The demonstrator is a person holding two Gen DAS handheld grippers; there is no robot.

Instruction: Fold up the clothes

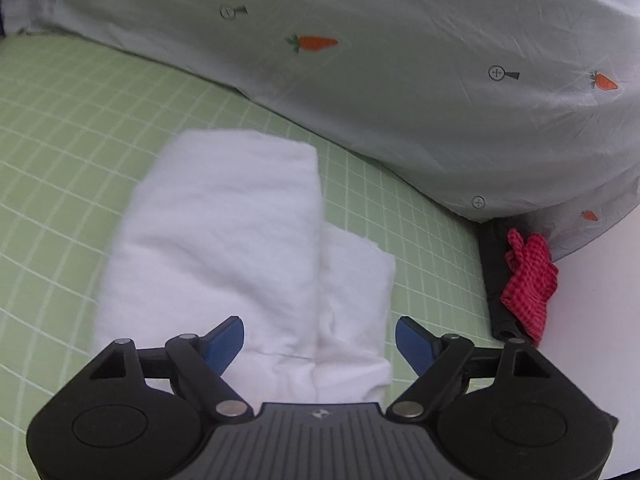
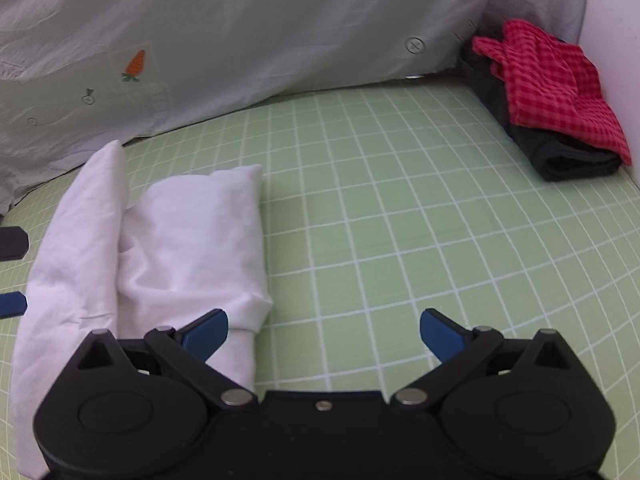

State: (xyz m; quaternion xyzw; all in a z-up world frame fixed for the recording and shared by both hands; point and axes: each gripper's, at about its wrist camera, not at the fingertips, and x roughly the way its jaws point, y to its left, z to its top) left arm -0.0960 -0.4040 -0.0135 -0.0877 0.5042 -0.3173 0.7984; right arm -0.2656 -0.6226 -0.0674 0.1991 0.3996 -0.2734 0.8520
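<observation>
Left wrist view, nearest first: the left gripper has its blue-padded fingers spread wide, holding nothing, and it sits above the near end of a folded white garment. That garment lies on the green grid-patterned sheet, folded into a long bundle with a second, lower fold showing along its right side. Its outline is blurred on the left. Beyond it, along the far edge of the sheet, a pale duvet with carrot prints is heaped up. At the far right corner of the sheet, a red checked cloth lies over a dark folded item, next to a white wall.

Right wrist view: the right gripper is likewise wide open and empty, over bare sheet just right of the white garment, its left pad overlapping the garment's near right corner. At the left edge of this view, parts of the left gripper show beside the garment. Farther off, the duvet lines the far edge, and the red checked cloth rests on the dark folded item in the far right corner.
</observation>
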